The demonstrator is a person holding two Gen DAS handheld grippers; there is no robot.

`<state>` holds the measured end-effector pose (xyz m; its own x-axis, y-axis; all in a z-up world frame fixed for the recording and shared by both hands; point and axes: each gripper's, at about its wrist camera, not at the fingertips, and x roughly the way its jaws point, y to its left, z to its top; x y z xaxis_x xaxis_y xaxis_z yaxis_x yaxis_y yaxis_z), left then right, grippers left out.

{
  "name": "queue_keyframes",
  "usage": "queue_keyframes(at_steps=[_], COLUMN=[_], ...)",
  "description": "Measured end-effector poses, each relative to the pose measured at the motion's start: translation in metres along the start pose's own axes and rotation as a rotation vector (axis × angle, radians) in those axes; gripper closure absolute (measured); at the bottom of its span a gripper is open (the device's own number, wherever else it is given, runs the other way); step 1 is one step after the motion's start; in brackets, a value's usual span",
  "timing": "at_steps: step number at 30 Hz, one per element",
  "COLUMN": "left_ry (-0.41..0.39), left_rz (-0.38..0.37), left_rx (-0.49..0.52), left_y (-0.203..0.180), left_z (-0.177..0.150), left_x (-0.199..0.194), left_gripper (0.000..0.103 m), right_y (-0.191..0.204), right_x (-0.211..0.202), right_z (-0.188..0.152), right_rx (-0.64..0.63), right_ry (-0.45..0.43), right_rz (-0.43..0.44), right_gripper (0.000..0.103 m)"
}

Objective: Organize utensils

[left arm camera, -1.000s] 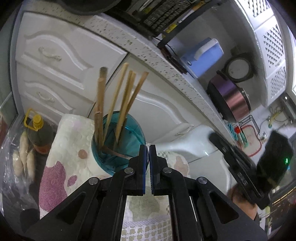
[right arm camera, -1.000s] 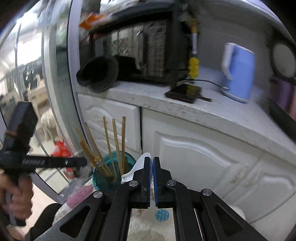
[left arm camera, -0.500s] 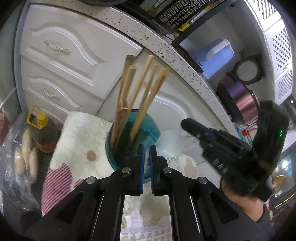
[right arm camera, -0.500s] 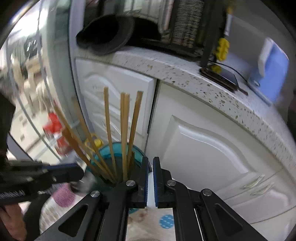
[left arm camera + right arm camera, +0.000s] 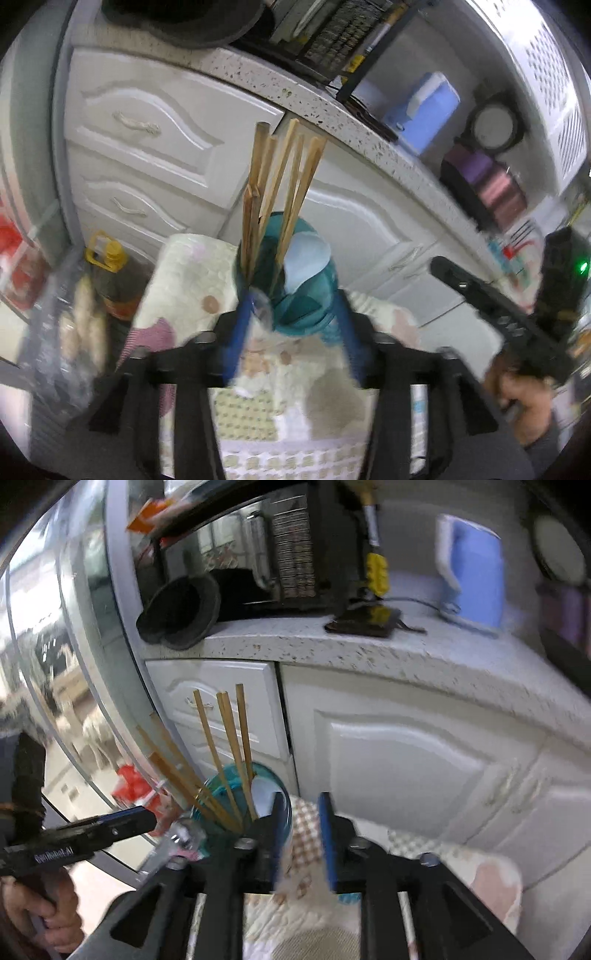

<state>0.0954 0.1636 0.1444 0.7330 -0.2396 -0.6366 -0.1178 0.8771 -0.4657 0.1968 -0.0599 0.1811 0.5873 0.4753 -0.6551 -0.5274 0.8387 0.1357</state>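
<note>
Teal holder (image 5: 295, 291) stands upright on a patterned cloth (image 5: 192, 280) in front of white cabinet doors (image 5: 406, 775), just past both tools. Chopsticks (image 5: 280, 192) fan out of it toward 12 o'clock; a white spoon (image 5: 306, 258) rests inside at its 3 o'clock side. Left tool (image 5: 291, 343): jaws have just been opening, now spread, nothing pinched, holder partly between the tips. Right tool (image 5: 301, 834): jaws just opening too, parted, only cloth behind the gap.
</note>
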Motion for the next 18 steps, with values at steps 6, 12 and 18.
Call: queue_keyframes(at_steps=[6,12,18], left_ry=[-0.057,0.045,0.006], left_rz=[0.186,0.321,0.483], left_rx=[0.204,0.284,0.333], left_y=[-0.024,-0.026,-0.034], left_z=[-0.044,-0.082,-0.087], left_x=[-0.01,-0.004,-0.012], left_gripper=[0.013,0.0,0.0], right_y=[-0.01,0.003,0.018], right_x=[-0.019,-0.029,-0.04], right_z=[-0.041,-0.064,-0.064], right_rx=[0.14,0.102,0.051], right_ry=[0.064,0.088,0.086], right_rz=[0.081,0.01,0.037], right_gripper=[0.047,0.024,0.023])
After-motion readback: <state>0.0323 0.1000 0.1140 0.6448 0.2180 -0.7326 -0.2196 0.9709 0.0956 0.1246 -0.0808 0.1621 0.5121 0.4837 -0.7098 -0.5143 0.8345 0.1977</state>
